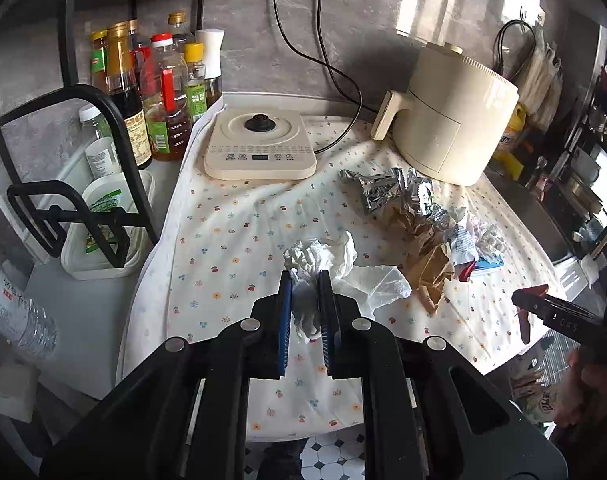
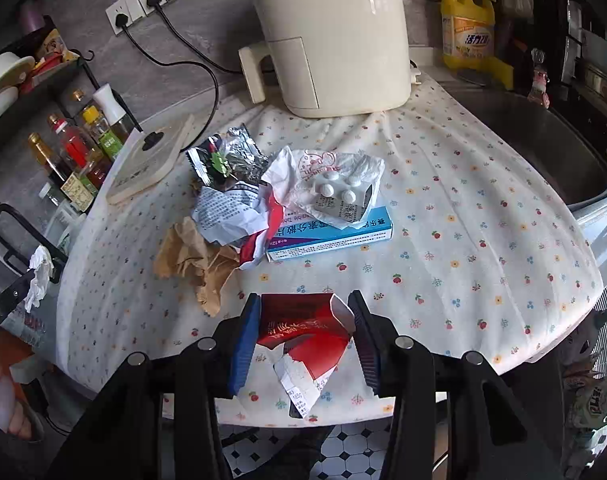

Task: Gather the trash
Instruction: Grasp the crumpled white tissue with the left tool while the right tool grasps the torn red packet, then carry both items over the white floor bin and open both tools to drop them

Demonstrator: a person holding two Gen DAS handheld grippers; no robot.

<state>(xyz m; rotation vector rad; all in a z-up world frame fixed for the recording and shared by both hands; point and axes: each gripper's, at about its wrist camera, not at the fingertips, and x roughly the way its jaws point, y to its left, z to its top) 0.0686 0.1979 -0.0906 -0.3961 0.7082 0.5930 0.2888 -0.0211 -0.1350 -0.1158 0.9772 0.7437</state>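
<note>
Crumpled white tissue (image 1: 303, 280) is clamped between the closed left tongs (image 1: 306, 280) and is held just above the bench (image 1: 223, 240), presumably so that it can be carried off without dragging on the floral cloth. A torn red packet (image 2: 303, 332) is gripped between the right tongs (image 2: 303, 320), whose jaws stand fairly wide because the packet is broad; it is held near the front edge of the bench.

Further trash is left on the cloth: a thin white plastic sheet (image 1: 379, 280), brown paper (image 2: 195, 260), a foil wrapper (image 2: 227, 160), a printed leaflet (image 2: 227, 208), a blister strip of tablets (image 2: 339, 196) and a blue medicine box (image 2: 331, 232) beneath it. No bin is visible in either view.

An air fryer (image 2: 331, 36) and a cooker base (image 1: 259, 144) stand behind the pile, with cables trailing between them. Sauce bottles (image 1: 143, 92) and a black rack (image 1: 115, 128) crowd the left side, and a sink (image 2: 543, 140) lies to the right. A reach into the pile is judged to be unobstructed from the front.
</note>
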